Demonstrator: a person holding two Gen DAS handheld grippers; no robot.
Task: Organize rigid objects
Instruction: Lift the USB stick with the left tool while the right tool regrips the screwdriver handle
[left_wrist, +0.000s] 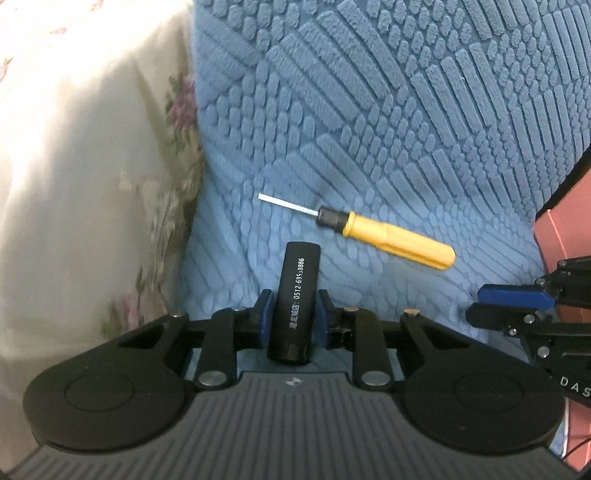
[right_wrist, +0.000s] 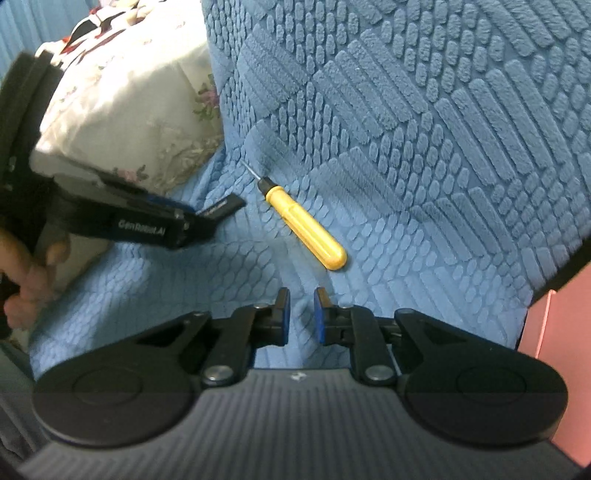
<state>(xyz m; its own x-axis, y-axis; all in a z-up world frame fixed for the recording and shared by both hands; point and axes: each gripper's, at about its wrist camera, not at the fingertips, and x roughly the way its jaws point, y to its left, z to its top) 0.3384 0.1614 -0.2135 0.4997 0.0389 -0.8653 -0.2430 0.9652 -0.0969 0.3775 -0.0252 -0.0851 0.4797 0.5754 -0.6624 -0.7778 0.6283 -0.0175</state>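
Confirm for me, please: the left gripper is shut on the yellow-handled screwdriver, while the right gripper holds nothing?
Not quite. The left gripper is shut on a black cylinder with white print, as the left wrist view shows. The yellow-handled screwdriver lies free on the blue textured cover. The right gripper does hold nothing.

A blue sofa cover fills the view ahead of the gripper, plush, raised in bars and oval scales over seat and backrest. Left of the gripper sits a cream floral cushion, sunlight washing its top. At the far right edge, a pink surface shows beyond the cover's dark edge.
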